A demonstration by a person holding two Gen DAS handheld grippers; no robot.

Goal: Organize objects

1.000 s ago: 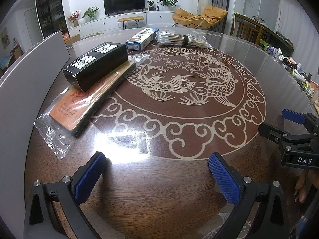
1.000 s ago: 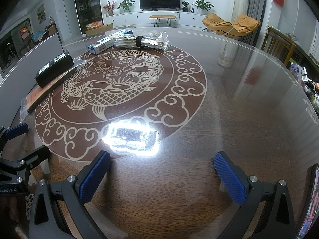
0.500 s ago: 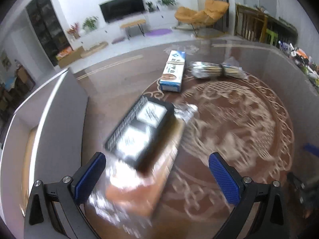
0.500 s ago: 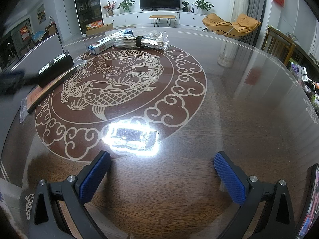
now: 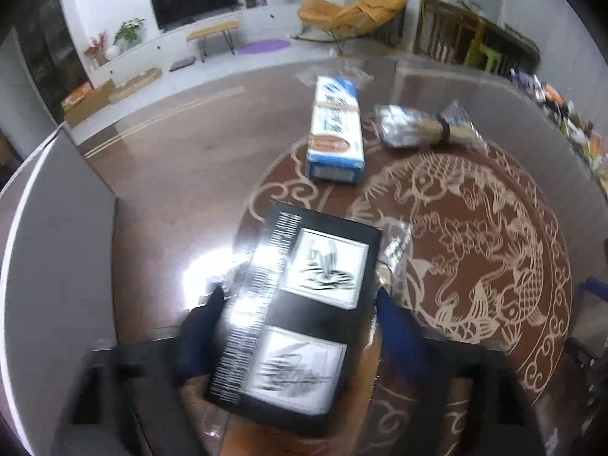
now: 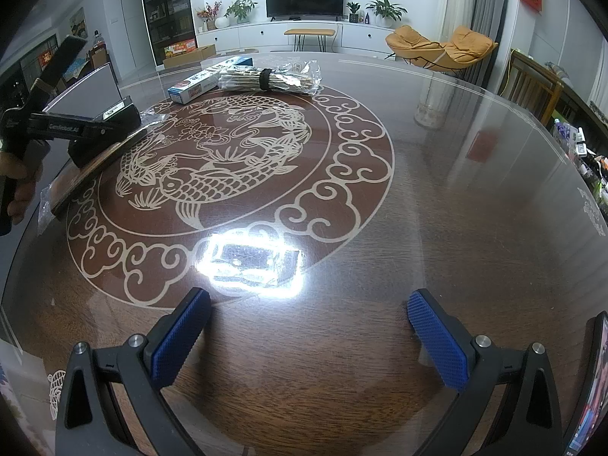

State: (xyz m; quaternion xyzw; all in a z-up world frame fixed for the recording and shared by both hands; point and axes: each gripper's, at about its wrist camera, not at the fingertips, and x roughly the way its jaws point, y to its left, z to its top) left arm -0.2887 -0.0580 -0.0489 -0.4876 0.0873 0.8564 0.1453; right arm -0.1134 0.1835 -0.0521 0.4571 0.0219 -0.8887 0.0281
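Straddling the black box (image 5: 300, 311), the left gripper (image 5: 300, 326) has a blue finger at each long side; blur hides whether they press it. That box lies on an orange packet (image 6: 81, 174) in clear wrap at the table's (image 6: 437, 197) left edge. Beyond sit a blue-white box (image 5: 335, 133) and bundled sticks (image 5: 425, 129). The right gripper (image 6: 307, 338) hovers spread wide over bare wood.

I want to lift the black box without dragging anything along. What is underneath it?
The black box lies on a flat orange packet in clear plastic wrap, on the table. The box covers most of the packet; anything else beneath is hidden.
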